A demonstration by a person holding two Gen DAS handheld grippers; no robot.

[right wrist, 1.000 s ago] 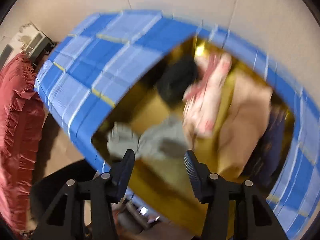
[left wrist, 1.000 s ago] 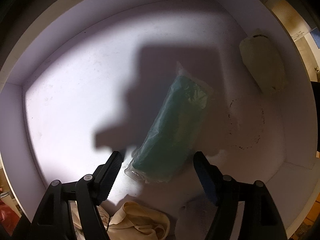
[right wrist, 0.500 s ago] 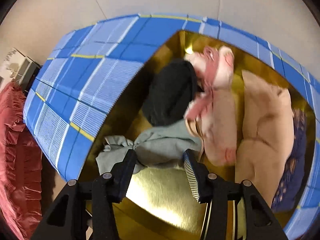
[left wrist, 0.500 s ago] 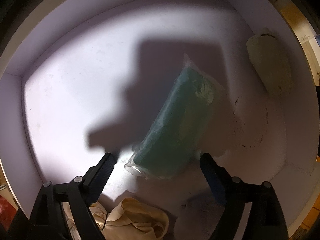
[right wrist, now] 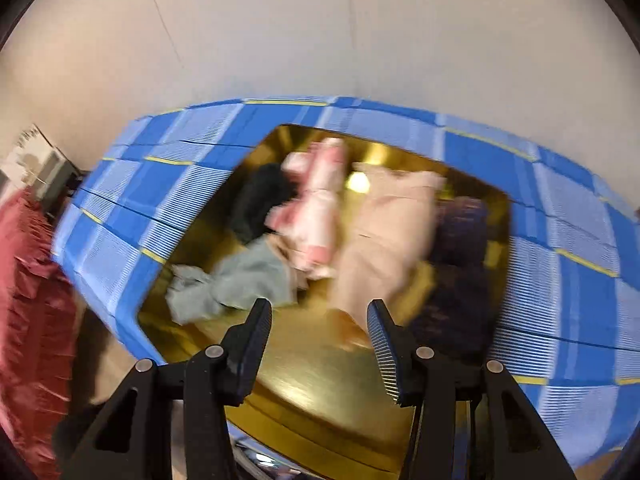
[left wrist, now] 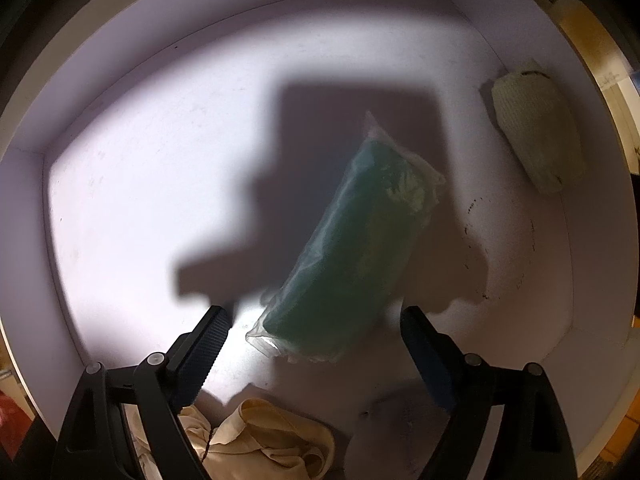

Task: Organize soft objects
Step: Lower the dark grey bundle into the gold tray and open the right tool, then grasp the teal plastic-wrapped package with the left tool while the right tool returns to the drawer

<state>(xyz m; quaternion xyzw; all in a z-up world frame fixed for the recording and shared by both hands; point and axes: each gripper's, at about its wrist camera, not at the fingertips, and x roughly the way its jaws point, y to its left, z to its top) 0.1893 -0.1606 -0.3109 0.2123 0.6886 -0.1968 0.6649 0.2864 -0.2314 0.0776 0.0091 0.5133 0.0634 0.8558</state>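
Note:
In the left wrist view a teal soft item in a clear plastic bag [left wrist: 352,248] lies on the floor of a white box [left wrist: 120,184]. My left gripper [left wrist: 316,334] is open and empty, just above the bag's near end. A pale knitted item [left wrist: 536,124] lies at the box's right wall, and a cream cloth [left wrist: 260,440] at the bottom edge. In the right wrist view my right gripper [right wrist: 318,322] is open and empty above a blue checked bin [right wrist: 132,208] with a gold lining. The bin holds a grey cloth [right wrist: 236,280], a pink item [right wrist: 316,216], a beige garment [right wrist: 384,240], a black item [right wrist: 260,196] and a dark purple one [right wrist: 460,248].
A red ruffled fabric [right wrist: 28,300] lies left of the bin. A plain pale wall [right wrist: 320,28] stands behind it. The box's walls [left wrist: 24,240] close in the left gripper on all sides.
My left gripper opened wider and pulled back slightly from the bag. My right gripper swung over the bin, whose contents now sit further ahead and lower in view.

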